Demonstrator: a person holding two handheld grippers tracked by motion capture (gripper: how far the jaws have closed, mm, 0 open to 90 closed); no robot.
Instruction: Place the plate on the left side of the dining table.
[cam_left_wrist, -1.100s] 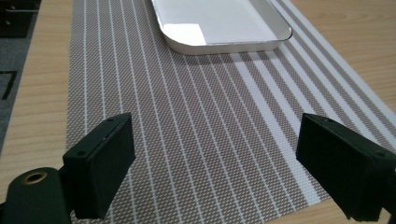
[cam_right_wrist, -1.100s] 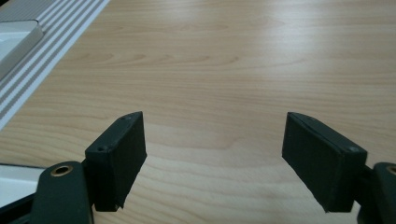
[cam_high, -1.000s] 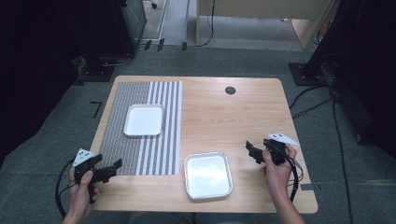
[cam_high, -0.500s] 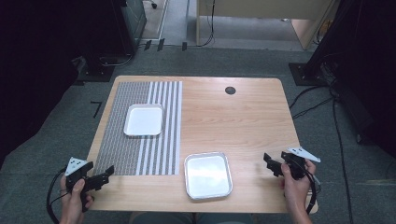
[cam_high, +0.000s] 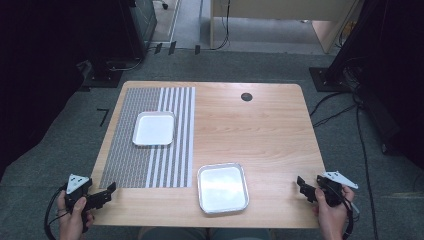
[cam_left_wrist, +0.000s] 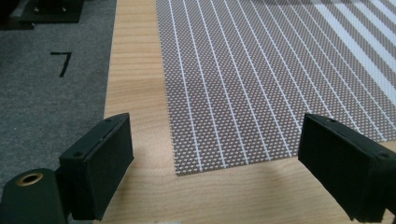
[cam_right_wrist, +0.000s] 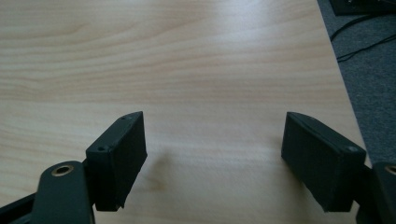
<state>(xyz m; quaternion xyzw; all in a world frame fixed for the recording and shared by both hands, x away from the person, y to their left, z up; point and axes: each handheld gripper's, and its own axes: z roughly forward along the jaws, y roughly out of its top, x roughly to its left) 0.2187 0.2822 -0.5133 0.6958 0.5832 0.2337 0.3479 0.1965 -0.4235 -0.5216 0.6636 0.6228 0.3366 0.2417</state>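
Note:
My left gripper (cam_high: 106, 193) hovers at the table's near left corner, held by a hand; its jaws stand wide apart with nothing between them (cam_left_wrist: 212, 168). Ahead of it lies the corner of a striped woven placemat (cam_left_wrist: 261, 79). At the near right edge of the table my right gripper (cam_high: 302, 186) is open too, with bare wood between its jaws (cam_right_wrist: 212, 158). A white tray (cam_high: 154, 128) rests on the placemat (cam_high: 150, 165). A second, metal tray (cam_high: 222, 187) sits on the wood near the front edge, between the two grippers.
The wooden table (cam_high: 260, 130) has a round black cable port (cam_high: 246, 96) at the back right. Grey carpet with cables (cam_high: 335, 107) surrounds the table. A dark mark (cam_left_wrist: 60, 63) shows on the floor left of the table.
Both hands have drawn back toward the near edge and outward, the left gripper to the near left corner, the right gripper to the near right edge. Both jaws have stayed apart.

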